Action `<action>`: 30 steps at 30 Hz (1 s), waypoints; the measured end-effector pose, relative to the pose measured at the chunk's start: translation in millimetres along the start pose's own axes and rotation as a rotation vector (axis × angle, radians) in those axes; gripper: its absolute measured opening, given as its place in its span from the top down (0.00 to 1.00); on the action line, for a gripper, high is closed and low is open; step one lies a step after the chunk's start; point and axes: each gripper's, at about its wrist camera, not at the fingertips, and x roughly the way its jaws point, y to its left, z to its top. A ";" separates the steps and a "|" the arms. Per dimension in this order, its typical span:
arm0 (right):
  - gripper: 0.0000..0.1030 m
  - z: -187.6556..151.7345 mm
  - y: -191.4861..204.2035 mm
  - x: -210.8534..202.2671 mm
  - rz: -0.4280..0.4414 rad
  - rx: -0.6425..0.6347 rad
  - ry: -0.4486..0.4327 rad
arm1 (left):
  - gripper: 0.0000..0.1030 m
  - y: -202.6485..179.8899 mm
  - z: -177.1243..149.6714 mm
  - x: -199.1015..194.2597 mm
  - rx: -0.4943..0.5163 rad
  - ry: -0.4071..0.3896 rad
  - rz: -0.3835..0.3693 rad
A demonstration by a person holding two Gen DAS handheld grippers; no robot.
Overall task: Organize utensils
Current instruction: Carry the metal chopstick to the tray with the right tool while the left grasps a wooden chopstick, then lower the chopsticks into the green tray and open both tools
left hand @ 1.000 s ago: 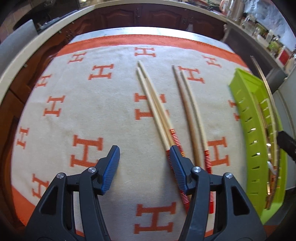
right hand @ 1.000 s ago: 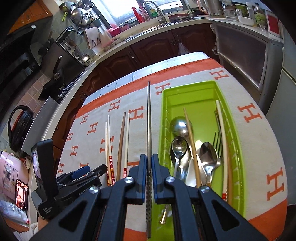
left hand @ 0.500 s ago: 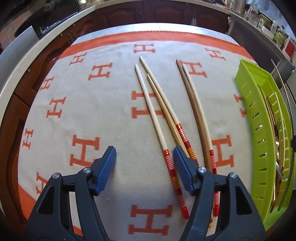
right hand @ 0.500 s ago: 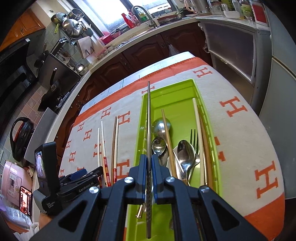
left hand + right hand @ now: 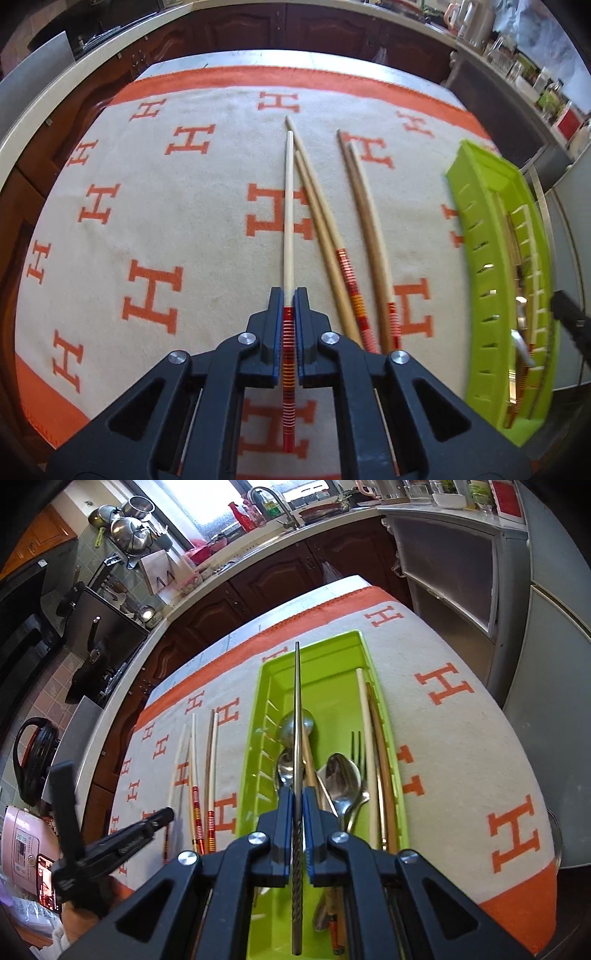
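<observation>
My left gripper (image 5: 289,301) is shut on a pale wooden chopstick (image 5: 288,206) with a red-banded end, lying along the cloth. Three more wooden chopsticks (image 5: 334,243) lie just to its right on the cloth. My right gripper (image 5: 296,794) is shut on a dark metal chopstick (image 5: 296,709) and holds it over the green utensil tray (image 5: 269,686). The tray holds spoons (image 5: 341,775), a fork and chopsticks (image 5: 365,716). The tray also shows in the left wrist view (image 5: 476,221) at the right. The left gripper shows in the right wrist view (image 5: 122,843).
A cream cloth with orange H marks (image 5: 155,221) covers the table. Dark kitchen cabinets (image 5: 280,576), a sink counter and a grey fridge (image 5: 546,602) lie beyond the table's far and right edges. A pink appliance (image 5: 22,845) sits at the lower left.
My left gripper has shut on the leftmost chopstick, which now points straight ahead. My right gripper has moved right with the metal chopstick, from the tray's left rim to over the tray.
</observation>
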 end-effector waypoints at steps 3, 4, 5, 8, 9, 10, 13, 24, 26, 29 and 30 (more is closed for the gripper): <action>0.95 -1.6 -5.5 -0.9 -0.033 0.008 0.010 | 0.97 -6.8 1.0 -24.6 0.014 -0.035 -0.048; 0.95 -2.2 -7.0 -1.2 -0.046 0.008 0.015 | 0.97 -11.2 2.5 -34.9 0.025 -0.047 -0.072; 0.94 -2.7 -9.0 -1.1 -0.059 0.009 0.022 | 0.97 -16.2 4.2 -43.6 0.035 -0.054 -0.096; 0.93 -4.4 -15.0 0.0 -0.075 0.018 0.049 | 0.97 -32.5 8.2 -63.2 0.062 -0.060 -0.168; 0.93 -5.4 -17.9 -1.6 -0.076 0.031 0.048 | 0.97 -40.1 9.5 -68.6 0.073 -0.057 -0.194; 0.93 -6.4 -20.3 -3.8 -0.072 0.041 0.043 | 0.97 -48.5 10.9 -72.8 0.083 -0.048 -0.221; 0.93 -8.8 -26.2 -10.8 -0.054 0.075 0.030 | 0.97 -75.1 12.5 -76.7 0.113 -0.017 -0.279; 0.93 -13.9 -44.3 -39.9 -0.050 0.119 -0.033 | 0.97 -170.0 -12.3 -60.2 0.243 0.107 -0.349; 0.93 -15.7 -45.5 -42.0 -0.048 0.119 -0.036 | 0.96 -175.4 -18.8 -60.6 0.264 0.104 -0.342; 0.93 -17.3 -44.1 -41.7 -0.043 0.117 -0.031 | 0.94 -175.5 -25.9 -67.2 0.298 0.083 -0.314; 0.93 -17.8 -42.6 -41.8 -0.041 0.115 -0.030 | 0.92 -173.8 -27.1 -70.2 0.300 0.077 -0.310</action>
